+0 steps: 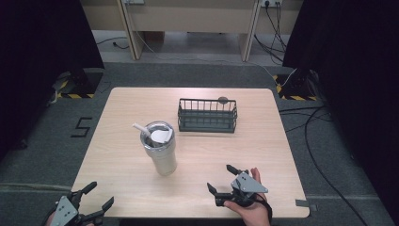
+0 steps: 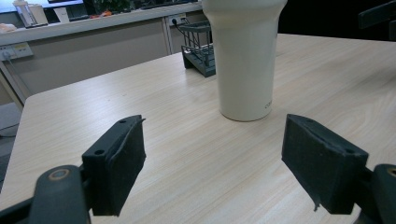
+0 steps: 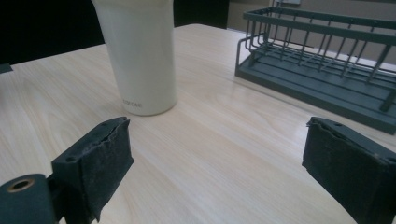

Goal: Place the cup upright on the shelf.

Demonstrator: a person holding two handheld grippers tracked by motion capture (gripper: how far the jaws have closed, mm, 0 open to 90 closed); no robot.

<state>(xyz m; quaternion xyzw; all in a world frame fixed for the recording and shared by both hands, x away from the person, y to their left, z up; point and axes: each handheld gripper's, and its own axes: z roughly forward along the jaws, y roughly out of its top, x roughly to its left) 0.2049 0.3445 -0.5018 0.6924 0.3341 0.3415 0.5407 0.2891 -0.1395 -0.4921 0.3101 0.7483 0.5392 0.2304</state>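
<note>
Hovering at the near edge of the tabletop [image 1: 122,188], the left tongs [image 1: 99,195] and right tongs [image 1: 219,178] both gape wide, holding nothing. Beyond them, near the middle, the tumbler [image 1: 160,148] stands upright with a straw [image 1: 140,129] poking through its lid. It looks rigid, smooth-walled and probably slippery, top-heavy if filled; I'd squeeze it across the lower body, not the lid. Farther back sits a wire basket [image 1: 207,123], apart from the tumbler.

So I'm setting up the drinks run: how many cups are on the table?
1. A cream cup with a lid and straw stands left of centre on the table, just in front and left of the wire basket. Nothing seems hidden.
</note>
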